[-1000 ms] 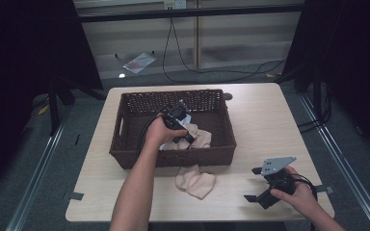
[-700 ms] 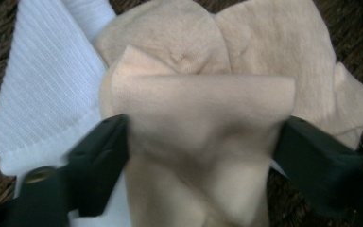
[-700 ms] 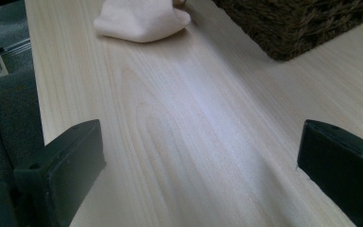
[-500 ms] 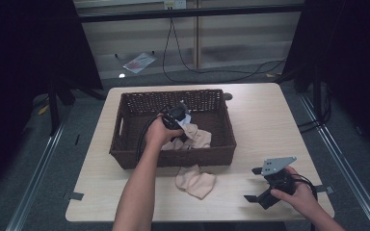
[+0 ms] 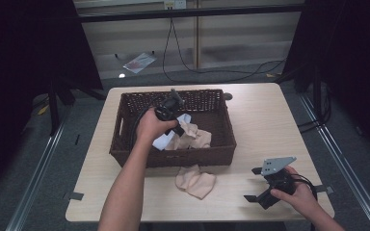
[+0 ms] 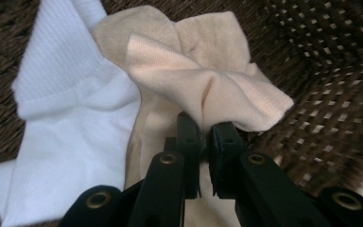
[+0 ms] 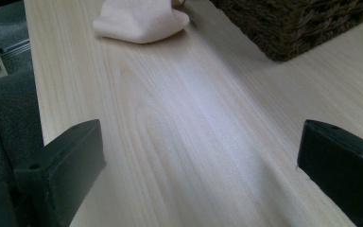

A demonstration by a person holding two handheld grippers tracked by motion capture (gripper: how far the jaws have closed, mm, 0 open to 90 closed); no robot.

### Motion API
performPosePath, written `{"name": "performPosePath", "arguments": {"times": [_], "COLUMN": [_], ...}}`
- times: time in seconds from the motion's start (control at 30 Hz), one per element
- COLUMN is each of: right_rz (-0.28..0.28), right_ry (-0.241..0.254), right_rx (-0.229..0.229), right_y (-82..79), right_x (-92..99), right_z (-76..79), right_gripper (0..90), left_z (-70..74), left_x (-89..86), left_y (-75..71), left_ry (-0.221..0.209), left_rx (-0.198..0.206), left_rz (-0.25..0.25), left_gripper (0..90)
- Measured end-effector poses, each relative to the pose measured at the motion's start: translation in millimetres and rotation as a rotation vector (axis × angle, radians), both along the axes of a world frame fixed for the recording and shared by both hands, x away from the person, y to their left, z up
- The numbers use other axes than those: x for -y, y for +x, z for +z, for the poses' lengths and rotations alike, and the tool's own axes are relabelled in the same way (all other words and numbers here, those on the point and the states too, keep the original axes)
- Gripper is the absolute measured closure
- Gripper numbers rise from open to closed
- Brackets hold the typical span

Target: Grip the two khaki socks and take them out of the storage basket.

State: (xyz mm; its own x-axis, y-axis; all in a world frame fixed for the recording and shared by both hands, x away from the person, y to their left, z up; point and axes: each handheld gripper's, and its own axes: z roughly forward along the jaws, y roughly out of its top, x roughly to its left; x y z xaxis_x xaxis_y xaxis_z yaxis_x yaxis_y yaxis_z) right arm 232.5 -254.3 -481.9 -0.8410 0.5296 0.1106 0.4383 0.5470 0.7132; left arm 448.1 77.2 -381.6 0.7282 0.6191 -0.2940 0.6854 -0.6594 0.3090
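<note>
nearest to where the person stands, the right gripper (image 5: 259, 195) rests low on the table (image 5: 270, 120) at its front right corner, jaws standing wide apart with nothing but bare wood between them. it looks along the boards toward a beige sock (image 7: 139, 19) lying flat on the table, just in front of the basket's near wall.

further in, the left gripper (image 6: 202, 137) is down inside the wicker basket (image 5: 125, 144), and its jaws have just been closing: they now pinch a raised fold of the second beige sock (image 6: 203, 80), the cloth bunched up between the pads (image 6: 187, 142). that sock lies crumpled in the near right part of the basket, partly over a white sock (image 6: 75, 113) that spreads out to its left in the left gripper view. from above, the left hand (image 5: 150, 126) sits over the basket's middle, the claw pointing down and toward the right wall.

what matters for the coming move, i'd say, is that the pinched sock hangs straight below the left claw with the front wall between it and its mate on the table. the way out looks like up first, then toward the person over that rim. the grip is on the beige cloth alone, so the white one should stay behind, though the overlap could drag it a little.
</note>
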Motion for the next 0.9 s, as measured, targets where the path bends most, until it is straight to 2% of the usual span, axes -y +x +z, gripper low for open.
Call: {"name": "performPosePath", "arguments": {"times": [0.1, 0.13, 0.27, 0.33, 0.47, 0.7, 0.9], "right_rz": [-0.002, -0.002, 0.000, 0.003, 0.002, 0.002, 0.000], "right_ry": [-0.001, -0.001, -0.001, 0.000, -0.006, -0.003, -0.004], "right_rx": [0.000, 0.000, 0.004, 0.003, 0.005, 0.003, 0.001], "right_y": [-0.4, -0.4, 0.3, 0.3, 0.7, 0.5, 0.6], "right_x": [0.1, 0.1, 0.1, -0.2, -0.4, -0.3, -0.6], "right_z": [0.6, 0.6, 0.1, -0.1, -0.4, -0.2, -0.2], "right_gripper": [0.9, 0.9, 0.9, 0.9, 0.9, 0.9, 0.9], "left_z": [15.1, 15.1, 30.1, 35.5, 43.3, 56.3, 63.8], "left_x": [-5.5, -5.5, -10.2, -11.8, -14.3, -19.8, -23.6], "left_y": [-2.0, -2.0, -3.7, -4.6, -6.2, -9.4, -11.9], "left_ry": [-0.036, -0.036, -0.041, -0.050, -0.055, -0.078, -0.089], "left_rx": [-0.003, -0.003, 0.024, 0.022, 0.018, -0.020, -0.013], "left_rz": [0.007, 0.007, 0.008, 0.001, 0.000, -0.002, -0.010], "left_gripper": [84.0, 84.0, 84.0, 84.0, 84.0, 83.9, 83.8]}}
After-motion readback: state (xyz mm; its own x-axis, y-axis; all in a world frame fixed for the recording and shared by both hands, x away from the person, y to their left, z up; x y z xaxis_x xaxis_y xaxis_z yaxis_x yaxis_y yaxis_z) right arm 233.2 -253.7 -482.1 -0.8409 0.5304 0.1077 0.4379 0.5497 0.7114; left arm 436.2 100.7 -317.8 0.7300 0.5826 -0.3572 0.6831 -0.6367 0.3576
